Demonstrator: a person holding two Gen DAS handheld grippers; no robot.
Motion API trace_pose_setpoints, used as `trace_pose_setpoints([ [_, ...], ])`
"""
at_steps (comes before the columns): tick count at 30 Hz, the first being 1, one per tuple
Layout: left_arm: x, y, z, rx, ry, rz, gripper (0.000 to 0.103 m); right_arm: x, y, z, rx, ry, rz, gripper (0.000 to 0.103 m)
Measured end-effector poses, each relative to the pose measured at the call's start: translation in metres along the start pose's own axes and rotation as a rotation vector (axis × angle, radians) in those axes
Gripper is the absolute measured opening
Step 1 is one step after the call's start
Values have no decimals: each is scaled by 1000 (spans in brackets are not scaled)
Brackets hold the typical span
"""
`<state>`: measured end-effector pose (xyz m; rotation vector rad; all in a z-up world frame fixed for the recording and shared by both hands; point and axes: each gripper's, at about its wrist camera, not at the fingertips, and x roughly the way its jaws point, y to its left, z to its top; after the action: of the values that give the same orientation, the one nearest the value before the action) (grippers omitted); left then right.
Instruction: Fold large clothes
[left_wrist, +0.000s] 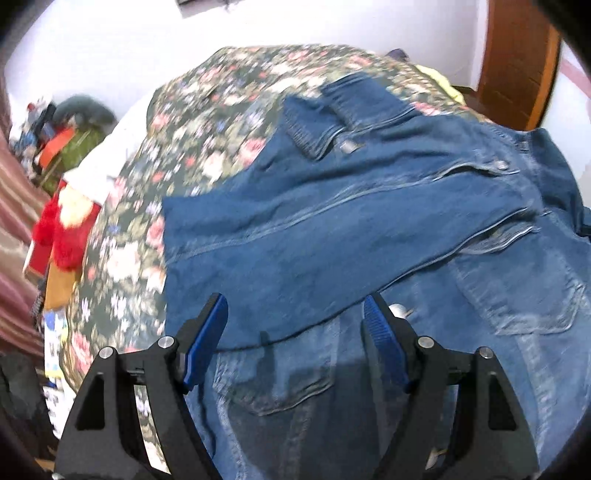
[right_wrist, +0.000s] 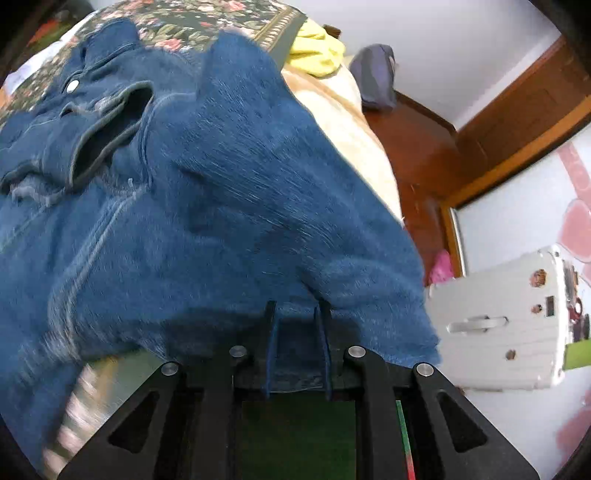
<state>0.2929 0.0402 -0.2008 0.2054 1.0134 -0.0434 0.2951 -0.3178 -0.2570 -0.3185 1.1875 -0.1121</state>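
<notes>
A blue denim jacket (left_wrist: 351, 206) lies spread on a floral bedspread (left_wrist: 207, 122), one sleeve folded across its body toward the left. My left gripper (left_wrist: 295, 314) is open and empty, hovering just above the jacket's lower part. My right gripper (right_wrist: 297, 306) is shut on a fold of the denim jacket (right_wrist: 207, 177) and holds it lifted, so the cloth drapes over the fingers. The collar and a metal button (right_wrist: 72, 85) show at the upper left of the right wrist view.
A red plush toy (left_wrist: 62, 225) and clutter lie left of the bed. A yellow garment (right_wrist: 314, 48) and a grey item (right_wrist: 375, 75) lie at the bed's far end by a wooden headboard (right_wrist: 417, 147). A white suitcase (right_wrist: 502, 321) stands at the right.
</notes>
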Motion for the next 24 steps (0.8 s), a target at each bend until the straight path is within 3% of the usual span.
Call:
trace_pose_setpoints([
  [1, -2, -7, 5, 18, -8, -3, 76, -3, -3, -5, 10, -29, 1, 21],
  [2, -3, -14, 11, 39, -17, -7, 76, -5, -5, -8, 20, -40, -14, 39],
  [3, -4, -20, 15, 54, -23, -10, 76, -6, -9, -11, 34, -48, -57, 68],
  [5, -5, -38, 27, 94, -42, -20, 76, -6, -22, -16, 74, -78, -153, 99],
  [7, -5, -55, 37, 129, -60, -29, 79, -4, -38, -22, 127, -78, -90, 100],
  [8, -4, -63, 42, 141, -66, -31, 79, -1, -54, -26, 193, -58, -11, 100],
  [14, 6, -114, 73, 225, -86, -88, 83, -2, -124, -52, 505, -28, 247, 100],
  [17, 20, -132, 88, 244, -66, -117, 83, -4, -146, -66, 618, -25, 323, 100],
  [20, 42, -148, 99, 241, 6, -166, 83, 4, -160, -84, 735, -6, 400, 98],
  [24, 57, -168, 104, 257, 8, -122, 83, 21, -161, -89, 811, 26, 501, 87],
])
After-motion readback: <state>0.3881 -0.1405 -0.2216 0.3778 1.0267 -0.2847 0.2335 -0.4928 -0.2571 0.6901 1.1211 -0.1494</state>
